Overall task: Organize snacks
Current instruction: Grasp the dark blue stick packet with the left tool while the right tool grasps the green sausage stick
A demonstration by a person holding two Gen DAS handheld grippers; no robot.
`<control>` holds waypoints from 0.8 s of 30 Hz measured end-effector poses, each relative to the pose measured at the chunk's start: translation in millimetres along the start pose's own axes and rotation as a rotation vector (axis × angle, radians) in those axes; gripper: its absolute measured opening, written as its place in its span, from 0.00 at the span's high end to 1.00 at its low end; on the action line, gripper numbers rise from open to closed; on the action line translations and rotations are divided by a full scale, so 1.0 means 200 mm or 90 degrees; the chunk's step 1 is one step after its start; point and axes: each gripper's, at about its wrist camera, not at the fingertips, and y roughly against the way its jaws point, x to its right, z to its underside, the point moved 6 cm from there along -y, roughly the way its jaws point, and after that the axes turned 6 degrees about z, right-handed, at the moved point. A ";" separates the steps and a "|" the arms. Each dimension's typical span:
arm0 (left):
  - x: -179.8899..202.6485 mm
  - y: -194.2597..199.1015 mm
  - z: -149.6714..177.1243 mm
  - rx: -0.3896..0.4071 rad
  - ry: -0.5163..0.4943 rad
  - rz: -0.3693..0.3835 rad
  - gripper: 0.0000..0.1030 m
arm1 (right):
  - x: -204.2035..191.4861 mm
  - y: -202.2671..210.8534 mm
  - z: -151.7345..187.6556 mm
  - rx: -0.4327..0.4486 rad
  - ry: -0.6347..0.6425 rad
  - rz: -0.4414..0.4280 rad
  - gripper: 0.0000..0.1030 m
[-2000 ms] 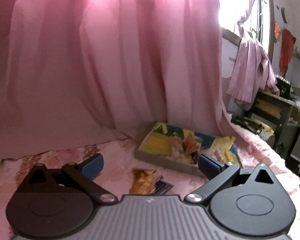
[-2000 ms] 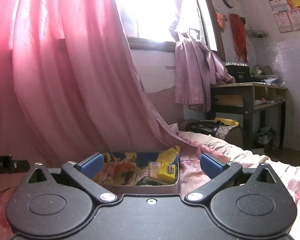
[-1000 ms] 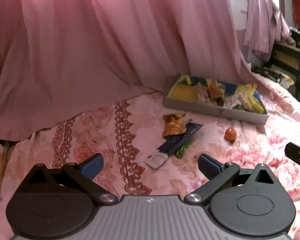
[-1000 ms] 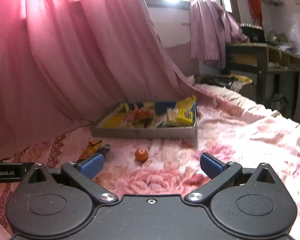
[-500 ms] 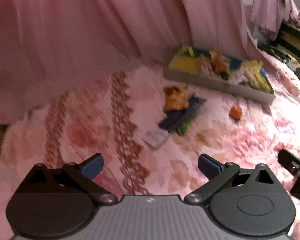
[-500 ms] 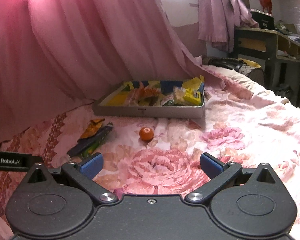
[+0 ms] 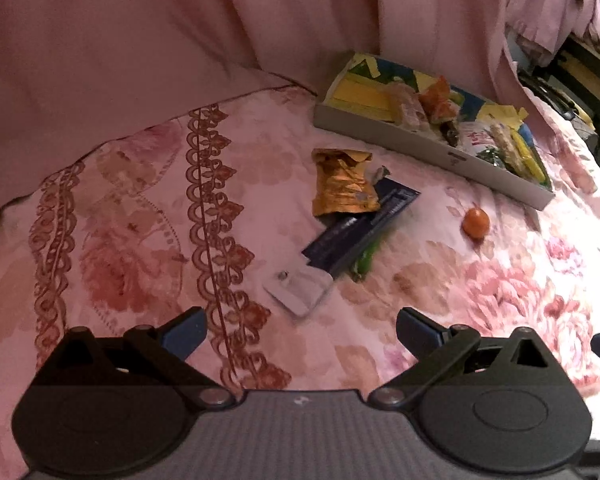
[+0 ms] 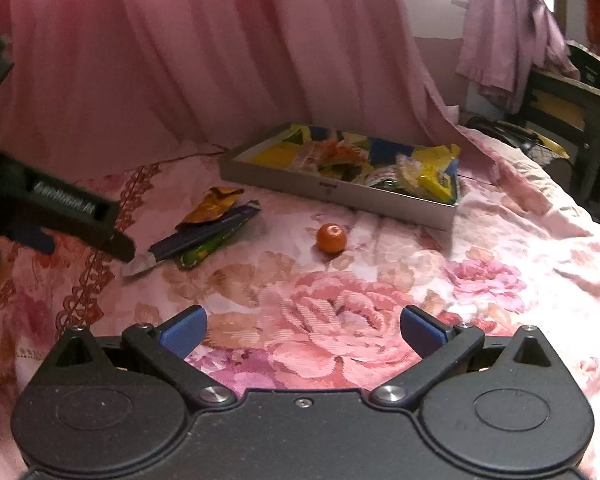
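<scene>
I take the shallow grey tray (image 8: 400,202) as my landmark: it sits on the floral bedspread (image 8: 500,280) against the pink curtain (image 8: 220,60), already holding a jumble of yellow, orange and clear snack packets. So part of the sorting looks done, I judge, but four things remain outside it. A small orange fruit (image 8: 331,238) lies alone just in front of the tray's near wall. To the left of the tray's near corner sits a crumpled gold packet (image 7: 342,182), touching a long dark blue wrapper (image 7: 362,229) that lies across a green one (image 7: 364,258). Furthest from the tray, at the end of that pile, is a small clear pouch (image 7: 300,290).

My left gripper (image 7: 300,330) hovers above the bedspread, pointed down at the pile, with its blue pads spread wide and nothing between them. My right gripper (image 8: 302,330) is held lower and flatter, aimed toward the fruit and tray, its pads likewise wide apart and empty. Neither touches anything. In the right view the left tool's black body shows beside the pile, well short of the tray.
</scene>
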 end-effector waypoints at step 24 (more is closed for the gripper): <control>-0.03 -0.47 -0.23 -0.078 -0.131 0.080 0.12 | -0.41 -0.48 -0.08 0.005 0.095 -0.032 0.03</control>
